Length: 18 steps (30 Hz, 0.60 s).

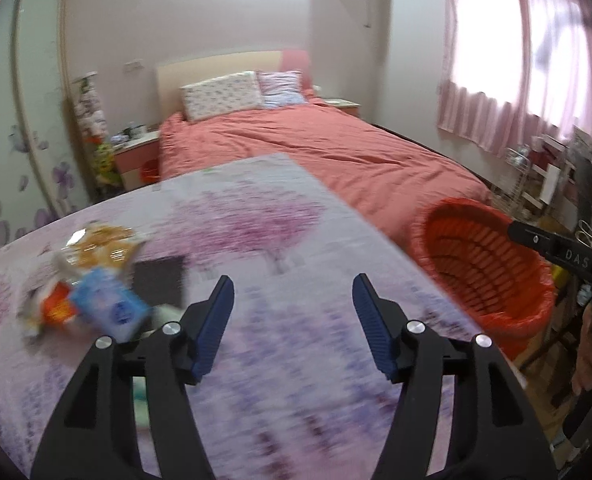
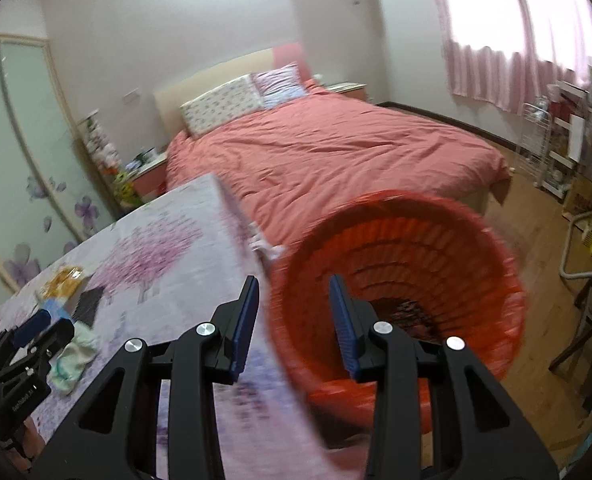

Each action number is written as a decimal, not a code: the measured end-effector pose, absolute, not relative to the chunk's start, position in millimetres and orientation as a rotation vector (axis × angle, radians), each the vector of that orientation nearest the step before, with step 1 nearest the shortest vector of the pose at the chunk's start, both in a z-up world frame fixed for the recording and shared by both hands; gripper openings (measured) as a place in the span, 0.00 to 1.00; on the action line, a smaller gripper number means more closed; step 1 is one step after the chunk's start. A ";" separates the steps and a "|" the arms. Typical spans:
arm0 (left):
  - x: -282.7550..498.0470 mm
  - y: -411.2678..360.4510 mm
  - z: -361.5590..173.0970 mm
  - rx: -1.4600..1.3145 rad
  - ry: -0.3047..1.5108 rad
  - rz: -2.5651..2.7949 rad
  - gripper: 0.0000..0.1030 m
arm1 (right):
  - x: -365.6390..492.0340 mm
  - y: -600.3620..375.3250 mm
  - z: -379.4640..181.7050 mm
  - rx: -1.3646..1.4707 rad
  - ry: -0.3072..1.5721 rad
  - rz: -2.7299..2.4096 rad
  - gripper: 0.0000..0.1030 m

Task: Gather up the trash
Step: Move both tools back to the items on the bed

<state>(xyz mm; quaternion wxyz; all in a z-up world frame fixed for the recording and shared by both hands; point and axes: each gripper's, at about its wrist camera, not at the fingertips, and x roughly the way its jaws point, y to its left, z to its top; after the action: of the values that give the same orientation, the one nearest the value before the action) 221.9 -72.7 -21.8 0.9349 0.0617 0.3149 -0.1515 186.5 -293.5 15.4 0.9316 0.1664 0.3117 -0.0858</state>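
Left gripper [image 1: 292, 320] is sitting at the bottom centre of the left wrist view, jaws standing wide apart with nothing between them, only the floral tablecloth [image 1: 296, 400] below. Right gripper [image 2: 294, 324] is filling the bottom centre of the right wrist view, jaws parted and empty, pointing over the table edge at the mouth of the red bin [image 2: 395, 280], which is lying right of centre just beside the table. Trash pile is lying at the left of the left wrist view, on the cloth: blue-white carton [image 1: 110, 306] touching an orange-red wrapper [image 1: 56, 310], yellow snack bag [image 1: 100, 246] just behind them, dark flat square [image 1: 160, 280] to their right; all blurred. A crumpled pale tissue [image 2: 74, 354] is showing at lower left of the right wrist view, beside the left gripper's body. A hand [image 1: 591, 348] is gripping the right tool's handle at the right edge. Beyond the table, a bed with a coral cover [image 1: 315, 148] is filling the centre, pink curtains [image 1: 515, 60] upper right.
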 end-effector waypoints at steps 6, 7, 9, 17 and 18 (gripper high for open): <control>214.7 2.9 -20.7 0.091 0.644 -0.188 0.63 | 204.5 -224.8 9.1 0.286 0.693 -0.055 0.36; 213.6 15.9 -21.4 0.088 0.643 -0.162 0.64 | 208.2 -211.3 7.5 0.277 0.704 -0.032 0.36; 210.5 43.0 -23.9 0.082 0.641 -0.110 0.66 | 213.8 -187.4 5.0 0.260 0.721 0.008 0.36; 204.6 120.5 -35.3 0.003 0.687 0.026 0.68 | 235.4 -86.6 -12.7 0.170 0.815 0.163 0.36; 203.3 130.8 -37.8 -0.012 0.695 0.040 0.68 | 237.0 -78.4 -14.7 0.162 0.824 0.173 0.36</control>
<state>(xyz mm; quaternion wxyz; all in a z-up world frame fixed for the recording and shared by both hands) 203.3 130.8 -37.8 0.9400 -0.0060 0.3404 0.0196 237.0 -78.4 -14.7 0.9095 0.0784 0.3996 0.0839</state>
